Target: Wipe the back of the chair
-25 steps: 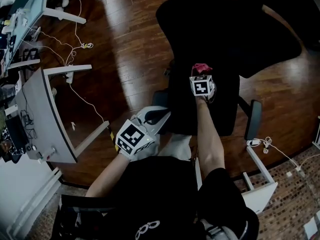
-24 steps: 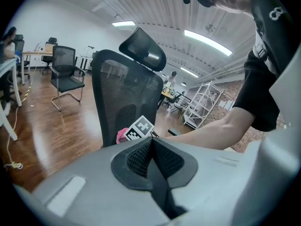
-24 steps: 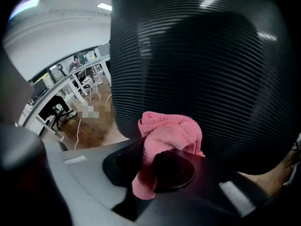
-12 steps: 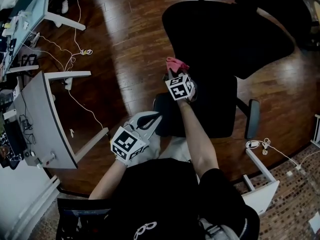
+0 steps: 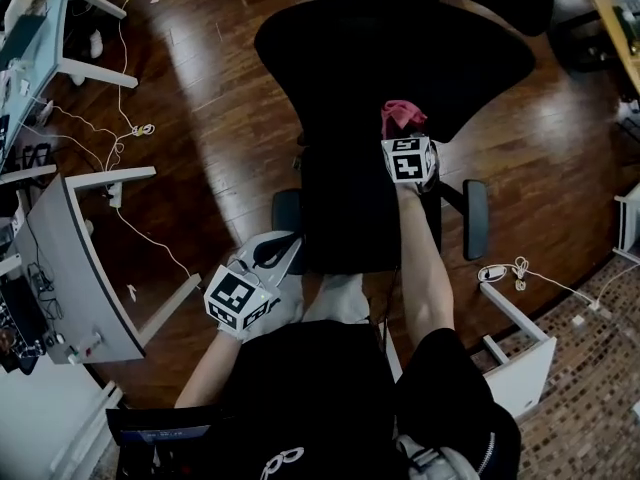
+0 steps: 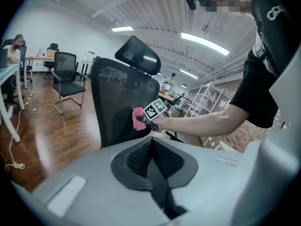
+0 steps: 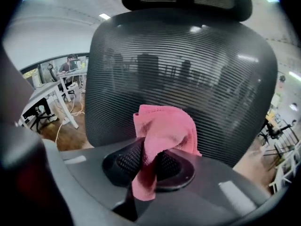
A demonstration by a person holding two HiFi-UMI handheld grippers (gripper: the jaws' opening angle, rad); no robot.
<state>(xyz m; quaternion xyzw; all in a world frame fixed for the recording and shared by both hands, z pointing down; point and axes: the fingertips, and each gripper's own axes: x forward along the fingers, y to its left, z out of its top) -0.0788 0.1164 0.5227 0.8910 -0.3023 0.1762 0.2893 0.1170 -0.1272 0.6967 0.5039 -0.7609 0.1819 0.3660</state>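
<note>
A black mesh office chair stands before me, its backrest filling the right gripper view and also showing in the left gripper view as the chair back and in the head view as the chair back. My right gripper is shut on a pink cloth, and the cloth lies against the mesh low on the backrest. My left gripper is shut with nothing in it, held back by my body, the left gripper near the chair seat's left edge.
White desks with cables on the wood floor stand to the left. A white frame and a cable lie at the right. Other chairs and a seated person are far off.
My right gripper with the pink cloth has swept rightward across the chair back, after going left half a second ago. The left gripper has barely shifted.
</note>
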